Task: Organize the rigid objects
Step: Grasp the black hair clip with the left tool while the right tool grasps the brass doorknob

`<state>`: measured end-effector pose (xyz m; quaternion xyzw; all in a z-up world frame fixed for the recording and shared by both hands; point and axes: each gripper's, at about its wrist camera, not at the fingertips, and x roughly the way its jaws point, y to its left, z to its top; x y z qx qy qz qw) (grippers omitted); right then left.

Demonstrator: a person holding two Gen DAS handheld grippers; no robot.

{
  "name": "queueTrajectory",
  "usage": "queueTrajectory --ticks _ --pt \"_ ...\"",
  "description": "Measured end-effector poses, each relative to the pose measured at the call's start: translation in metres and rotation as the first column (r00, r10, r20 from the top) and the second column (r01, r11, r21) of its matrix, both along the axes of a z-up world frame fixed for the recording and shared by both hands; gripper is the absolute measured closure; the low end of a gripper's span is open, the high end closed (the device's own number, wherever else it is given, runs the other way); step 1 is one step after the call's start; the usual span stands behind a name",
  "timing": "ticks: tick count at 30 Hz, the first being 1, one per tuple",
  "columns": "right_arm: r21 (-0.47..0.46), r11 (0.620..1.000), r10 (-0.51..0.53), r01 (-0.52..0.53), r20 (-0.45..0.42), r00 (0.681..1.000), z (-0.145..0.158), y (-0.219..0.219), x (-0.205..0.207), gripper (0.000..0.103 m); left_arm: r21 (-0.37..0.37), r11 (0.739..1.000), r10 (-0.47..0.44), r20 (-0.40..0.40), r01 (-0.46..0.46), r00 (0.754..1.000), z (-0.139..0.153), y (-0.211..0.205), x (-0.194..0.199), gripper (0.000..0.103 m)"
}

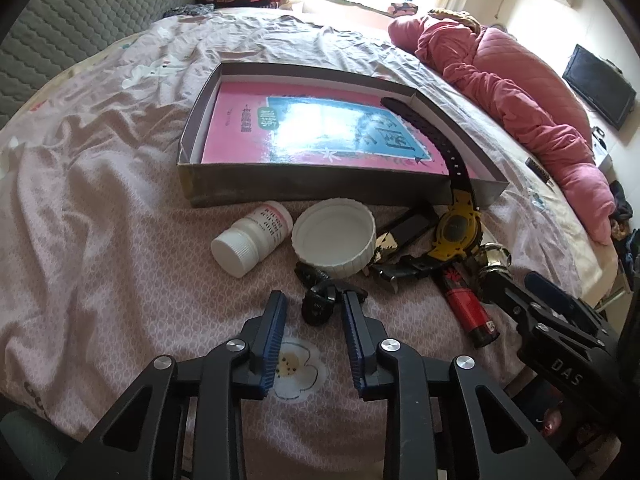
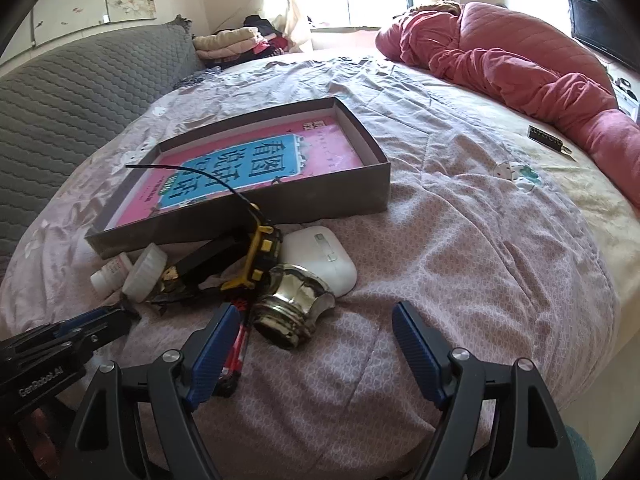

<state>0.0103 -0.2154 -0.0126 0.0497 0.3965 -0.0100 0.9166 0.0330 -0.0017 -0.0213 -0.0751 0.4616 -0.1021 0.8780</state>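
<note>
The left gripper [image 1: 314, 300] is sitting narrow around a small black piece [image 1: 318, 304], the pads not clearly pressing on it yet. Best bet here: centre it between the pads, squeeze gently, lift straight so the white cap [image 1: 334, 236] at twelve o'clock isn't getting nudged. The right gripper [image 2: 316, 320] is hanging wide, empty, the metal fitting [image 2: 294, 306] at its ten o'clock. The cardboard box [image 1: 320, 190] is holding a pink book [image 1: 248, 128], with the yellow watch [image 1: 456, 228] draping its strap over the rim.
</note>
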Motion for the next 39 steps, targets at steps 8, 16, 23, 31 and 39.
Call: queueTrajectory --ticks 8,16,23,31,39 --pt "0.019 1.0 -0.003 0.003 -0.012 1.0 -0.006 0.001 0.007 0.027 -0.019 1.0 -0.01 0.009 0.01 1.0 -0.001 -0.001 0.002 0.075" --pt "0.097 0.995 -0.008 0.01 -0.019 1.0 -0.012 -0.005 0.014 0.039 -0.033 0.999 -0.013 0.011 0.013 1.0 -0.003 0.002 0.004 0.076" --pt "0.145 0.989 0.013 -0.011 -0.014 1.0 -0.01 -0.008 0.013 0.052 -0.034 0.999 -0.017 0.019 0.017 1.0 -0.005 0.003 0.005 0.081" --pt "0.17 0.985 0.012 -0.01 -0.011 1.0 -0.009 -0.012 0.014 0.056 -0.052 0.998 -0.02 0.014 0.02 1.0 -0.007 0.003 0.008 0.082" --pt "0.216 0.976 0.013 -0.005 -0.034 0.999 -0.018 -0.014 0.022 0.055 -0.034 0.999 -0.027 0.014 0.028 1.0 -0.01 -0.005 0.011 0.082"
